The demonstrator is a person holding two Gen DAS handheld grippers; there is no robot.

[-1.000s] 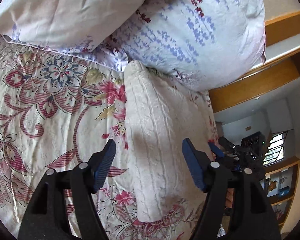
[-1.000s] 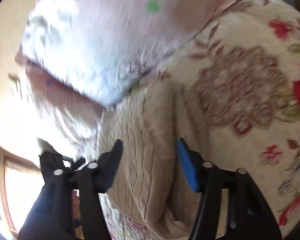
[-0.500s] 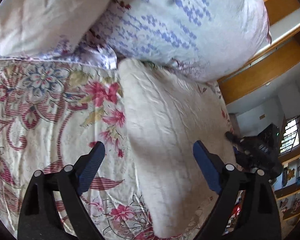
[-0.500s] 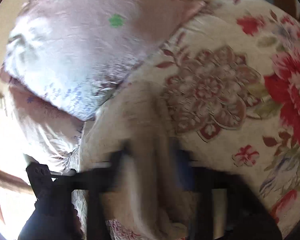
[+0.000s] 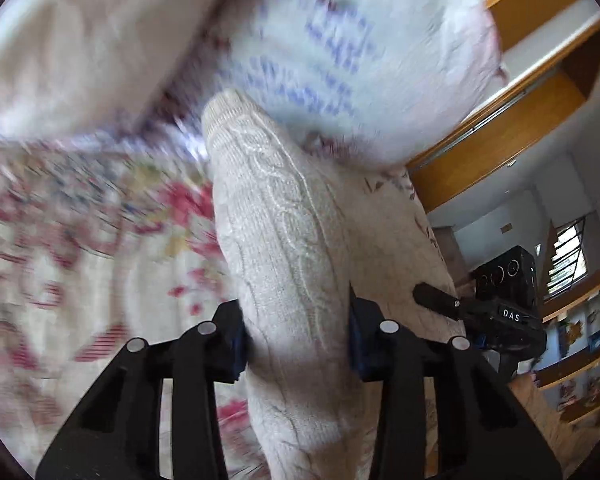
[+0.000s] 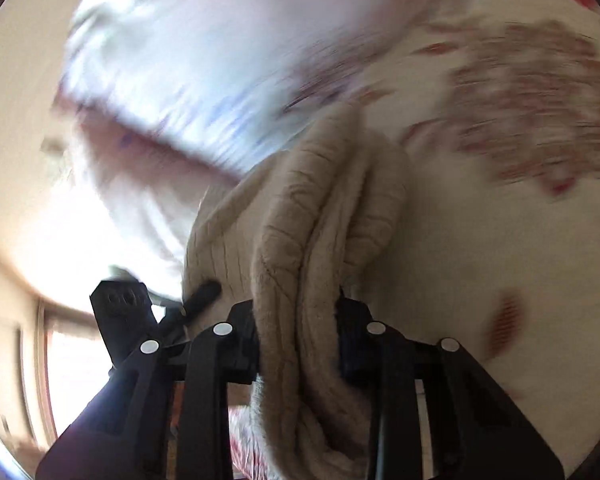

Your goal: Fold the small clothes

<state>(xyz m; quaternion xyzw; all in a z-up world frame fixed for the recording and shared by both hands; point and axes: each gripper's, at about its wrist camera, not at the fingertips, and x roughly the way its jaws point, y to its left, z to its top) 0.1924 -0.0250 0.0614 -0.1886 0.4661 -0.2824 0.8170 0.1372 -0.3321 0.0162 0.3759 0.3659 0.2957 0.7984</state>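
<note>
1. Left gripper (image 5: pixel 296 340): matte black plastic frame, two angular finger arms splaying from a wide base with open slots cut in it.
2. Left gripper fingers (image 5: pixel 236 344): dark blue pads on the inner faces.
3. Four round silver-white screw heads across its linkage, two per side.
4. Right gripper (image 6: pixel 298 340): same black frame, same four pale round screw heads.
5. Right gripper fingers (image 6: pixel 350 336): pads look dark; colour hard to tell.
6. Seen from the left wrist view, the right unit's black body carries white "DAS" lettering and round lens-like rings.
7. Blue-purple sleeve or casing at the right view's lower left; blurred.
</note>
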